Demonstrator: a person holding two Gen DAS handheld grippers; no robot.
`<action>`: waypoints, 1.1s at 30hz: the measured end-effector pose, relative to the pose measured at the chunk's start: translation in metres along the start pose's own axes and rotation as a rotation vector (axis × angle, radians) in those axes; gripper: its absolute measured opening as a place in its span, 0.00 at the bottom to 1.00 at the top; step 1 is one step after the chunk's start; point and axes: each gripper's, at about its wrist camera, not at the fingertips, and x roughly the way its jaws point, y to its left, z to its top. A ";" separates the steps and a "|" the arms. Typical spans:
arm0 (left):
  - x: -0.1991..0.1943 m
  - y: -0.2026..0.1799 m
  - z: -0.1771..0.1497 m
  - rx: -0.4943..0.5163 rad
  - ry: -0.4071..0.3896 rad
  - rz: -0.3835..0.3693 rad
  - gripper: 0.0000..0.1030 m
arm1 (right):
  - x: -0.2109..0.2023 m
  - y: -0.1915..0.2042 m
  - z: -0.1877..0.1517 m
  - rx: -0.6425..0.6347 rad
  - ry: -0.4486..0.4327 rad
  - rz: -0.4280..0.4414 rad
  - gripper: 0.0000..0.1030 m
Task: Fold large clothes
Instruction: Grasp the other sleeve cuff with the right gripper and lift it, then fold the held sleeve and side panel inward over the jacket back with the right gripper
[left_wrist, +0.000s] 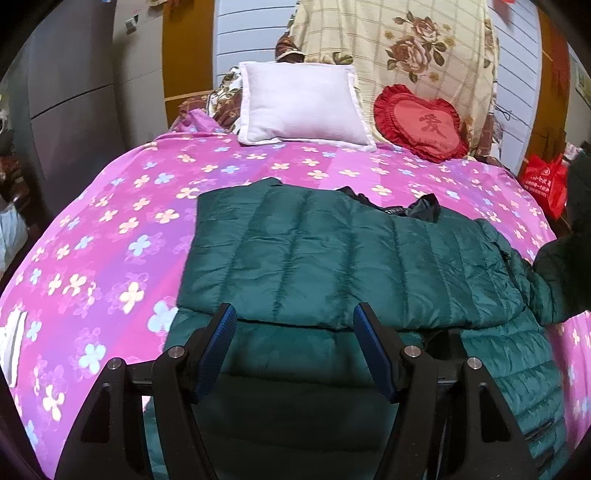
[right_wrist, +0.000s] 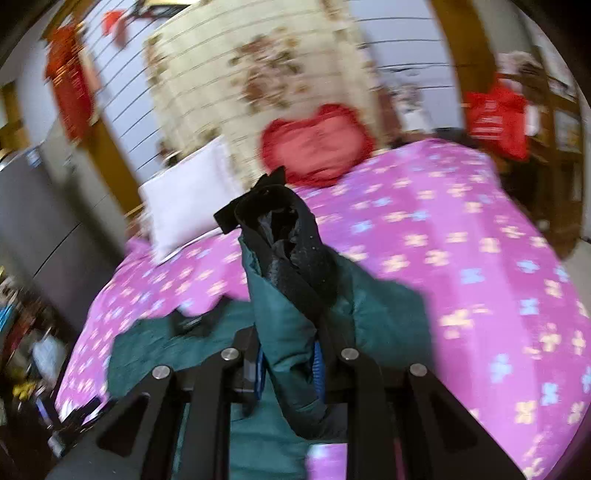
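A dark green quilted puffer jacket (left_wrist: 332, 266) lies spread on the pink flowered bedspread (left_wrist: 110, 240), one half folded over the other, its black collar lining (left_wrist: 424, 208) at the far side. My left gripper (left_wrist: 295, 332) hovers over the near edge of the jacket, its jaws apart and its blue pads (left_wrist: 221, 336) pressing on nothing. At the right edge of that view a sleeve (left_wrist: 561, 273) rises off the bed. The right wrist view is blurred: my right gripper (right_wrist: 290, 369) is shut on this sleeve (right_wrist: 288, 332), whose black-lined cuff (right_wrist: 280, 229) sticks up above the fingers.
A white pillow (left_wrist: 303, 107) and a red heart-shaped cushion (left_wrist: 421, 123) lean at the head of the bed against a cream flowered cloth (left_wrist: 399, 44). A red bag (left_wrist: 545, 182) hangs at the right. A grey cabinet (left_wrist: 74, 110) stands left of the bed.
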 end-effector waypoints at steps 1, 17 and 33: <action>-0.001 0.004 0.000 -0.012 0.001 -0.002 0.47 | 0.004 0.014 -0.003 -0.014 0.015 0.023 0.20; 0.005 0.048 0.007 -0.120 0.020 -0.010 0.47 | 0.158 0.175 -0.093 -0.113 0.313 0.245 0.20; 0.011 0.037 0.015 -0.208 0.022 -0.286 0.57 | 0.174 0.174 -0.109 0.037 0.337 0.423 0.67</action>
